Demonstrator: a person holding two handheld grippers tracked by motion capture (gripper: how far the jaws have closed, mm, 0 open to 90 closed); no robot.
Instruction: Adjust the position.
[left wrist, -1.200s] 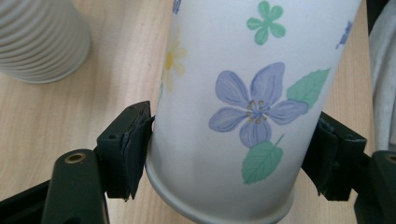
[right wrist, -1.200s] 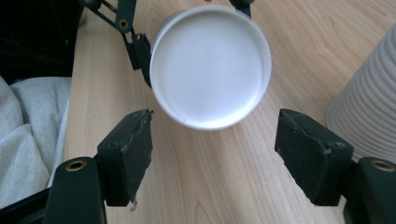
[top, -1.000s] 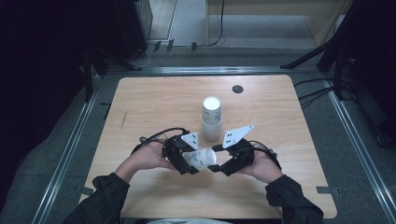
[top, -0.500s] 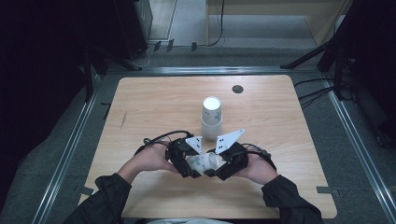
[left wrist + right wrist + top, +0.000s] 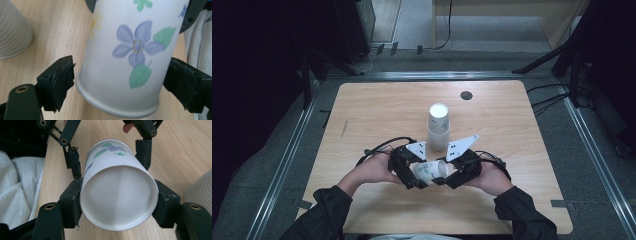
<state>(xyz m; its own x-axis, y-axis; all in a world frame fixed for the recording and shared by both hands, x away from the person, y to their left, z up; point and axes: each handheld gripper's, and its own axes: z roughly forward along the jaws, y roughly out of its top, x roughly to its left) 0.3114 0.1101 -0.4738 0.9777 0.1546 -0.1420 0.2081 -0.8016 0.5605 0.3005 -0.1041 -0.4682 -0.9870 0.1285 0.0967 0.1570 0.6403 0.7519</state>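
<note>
While both hands have moved slightly nearer, the right gripper [image 5: 117, 202] clamps the flowered paper cup [image 5: 117, 192]; the left gripper [image 5: 125, 82] stays open around its rim, perhaps taking over.

i'm holding a paper cup [image 5: 430, 170] on its side between my left gripper [image 5: 408, 167] and right gripper [image 5: 460, 169], near the table's [image 5: 377, 107] front edge. a stack of upturned cups [image 5: 438, 127] is standing just behind (toward the table's middle).
</note>
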